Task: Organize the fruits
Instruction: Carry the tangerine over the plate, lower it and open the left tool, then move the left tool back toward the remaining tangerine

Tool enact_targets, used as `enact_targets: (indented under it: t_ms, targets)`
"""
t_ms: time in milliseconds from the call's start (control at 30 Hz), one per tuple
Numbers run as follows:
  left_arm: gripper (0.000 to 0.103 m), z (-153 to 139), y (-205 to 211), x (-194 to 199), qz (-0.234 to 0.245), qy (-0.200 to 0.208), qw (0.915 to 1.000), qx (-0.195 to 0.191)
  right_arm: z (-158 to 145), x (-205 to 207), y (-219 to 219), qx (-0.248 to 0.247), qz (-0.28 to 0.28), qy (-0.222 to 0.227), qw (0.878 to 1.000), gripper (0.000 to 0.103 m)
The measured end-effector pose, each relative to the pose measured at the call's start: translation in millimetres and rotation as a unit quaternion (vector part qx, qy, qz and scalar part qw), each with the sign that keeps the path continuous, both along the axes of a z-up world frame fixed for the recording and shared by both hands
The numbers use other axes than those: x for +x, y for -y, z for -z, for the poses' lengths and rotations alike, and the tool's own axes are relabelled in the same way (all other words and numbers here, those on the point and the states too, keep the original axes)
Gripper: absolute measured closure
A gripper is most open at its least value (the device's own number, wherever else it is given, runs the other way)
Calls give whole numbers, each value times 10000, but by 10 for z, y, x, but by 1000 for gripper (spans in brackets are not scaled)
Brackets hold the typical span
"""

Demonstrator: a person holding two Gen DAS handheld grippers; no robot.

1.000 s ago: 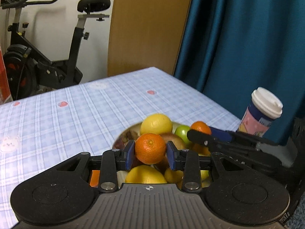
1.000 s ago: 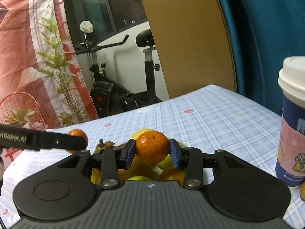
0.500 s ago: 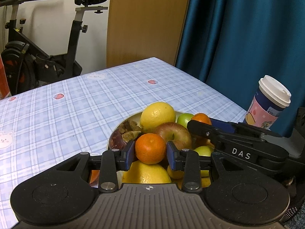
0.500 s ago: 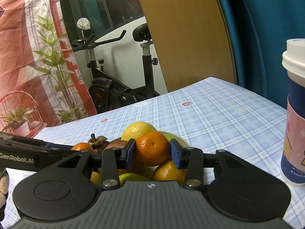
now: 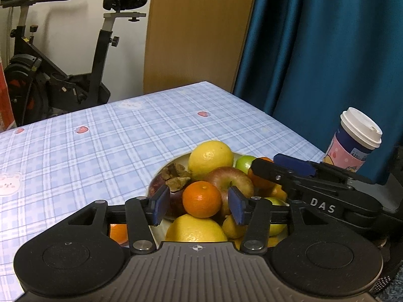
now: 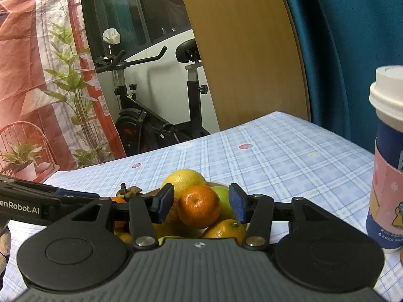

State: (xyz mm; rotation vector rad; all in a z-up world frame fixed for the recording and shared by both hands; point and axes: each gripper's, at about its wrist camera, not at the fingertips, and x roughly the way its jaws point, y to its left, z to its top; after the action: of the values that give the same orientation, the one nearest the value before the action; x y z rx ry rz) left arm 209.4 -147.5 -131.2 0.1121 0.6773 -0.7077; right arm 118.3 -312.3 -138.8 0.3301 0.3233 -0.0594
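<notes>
My left gripper [image 5: 198, 204] and right gripper [image 6: 200, 204] are both opening, pads now clear of the two mandarins they clamped a second ago. Left mandarin [image 5: 202, 198] and right mandarin [image 6: 199, 206] rest on the bowl's [image 5: 181, 160] fruit pile; both placements look done.

Two wrist cameras look forward and slightly down along their fingers, close over one fruit bowl [image 5: 181, 159] [image 6: 216, 183] (shared, with the cup beyond).
</notes>
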Motion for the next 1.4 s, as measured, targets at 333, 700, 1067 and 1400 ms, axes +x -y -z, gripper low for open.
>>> enact_targets:
  t_ms: [333, 700, 1067, 1400]
  targets:
    - [49, -160, -352, 31, -418, 99, 9990, -72, -129, -12, -142, -247, -147, 39, 9996, 49]
    - [49, -291, -839, 115, -879, 149, 9956, -272, -296, 44, -357, -551, -385, 86, 9977, 49]
    - [49, -231, -1220, 213, -1300, -32, 9905, -442, -373, 203, -573, -720, -763, -20, 9945, 49]
    - [49, -284, -1482, 300, -1820, 45, 9810, -664, -403, 456, -861, -869, -1312, -218, 9873, 49]
